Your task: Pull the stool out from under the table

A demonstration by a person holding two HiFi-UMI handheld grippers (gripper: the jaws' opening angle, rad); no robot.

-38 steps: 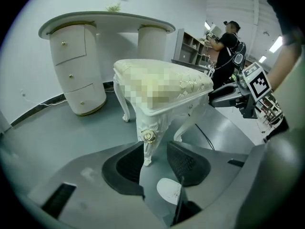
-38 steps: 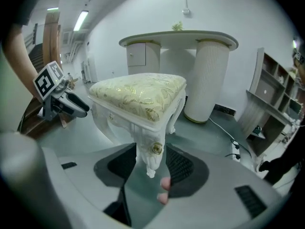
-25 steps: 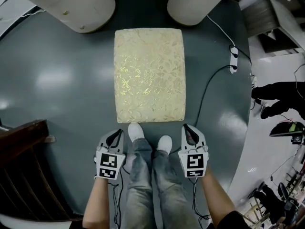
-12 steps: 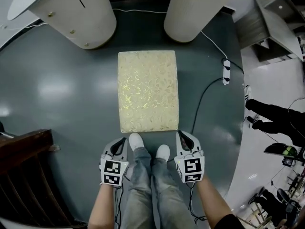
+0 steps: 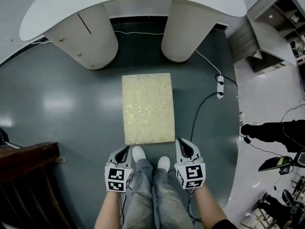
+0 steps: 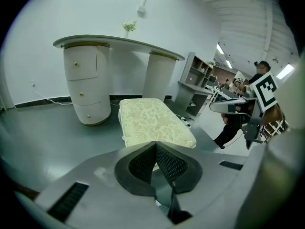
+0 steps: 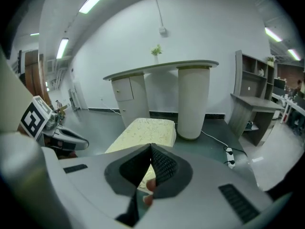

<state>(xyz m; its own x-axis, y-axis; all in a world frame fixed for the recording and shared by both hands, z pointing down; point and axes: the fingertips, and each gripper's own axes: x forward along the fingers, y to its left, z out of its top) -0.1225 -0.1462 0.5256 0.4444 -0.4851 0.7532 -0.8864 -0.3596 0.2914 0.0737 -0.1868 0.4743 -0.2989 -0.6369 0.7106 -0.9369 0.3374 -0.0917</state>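
Head view, looking steeply down: a rectangular stool (image 5: pixel 147 109) with a pale gold patterned cushion stands on a dark grey floor (image 5: pixel 62 109). It sits fully clear of a white curved table (image 5: pixel 133 1). Its far short end lies near the table's two supports, a drawer pedestal (image 5: pixel 88 39) on the left and a round column (image 5: pixel 183 30) on the right. Its near short end lies just ahead of the person's white shoes (image 5: pixel 138 152).

The left gripper (image 5: pixel 125 150) and right gripper (image 5: pixel 183 143) are held either side of the person's jeans-clad legs, each carrying a cube with black square markers. Neither is gripping the stool.

In the left gripper view, the left gripper's (image 6: pixel 155 149) two dark ribbed jaws are pressed together with nothing between them, and the stool (image 6: pixel 152 123) lies beyond the tips. The right gripper view shows the same: the right gripper (image 7: pixel 150 150) is closed and empty, with the stool (image 7: pixel 143 132) ahead.

A white power strip (image 5: pixel 219 86) with a black cable lies on the floor to the stool's right. Dark wooden furniture (image 5: pixel 28 175) fills the lower left corner.
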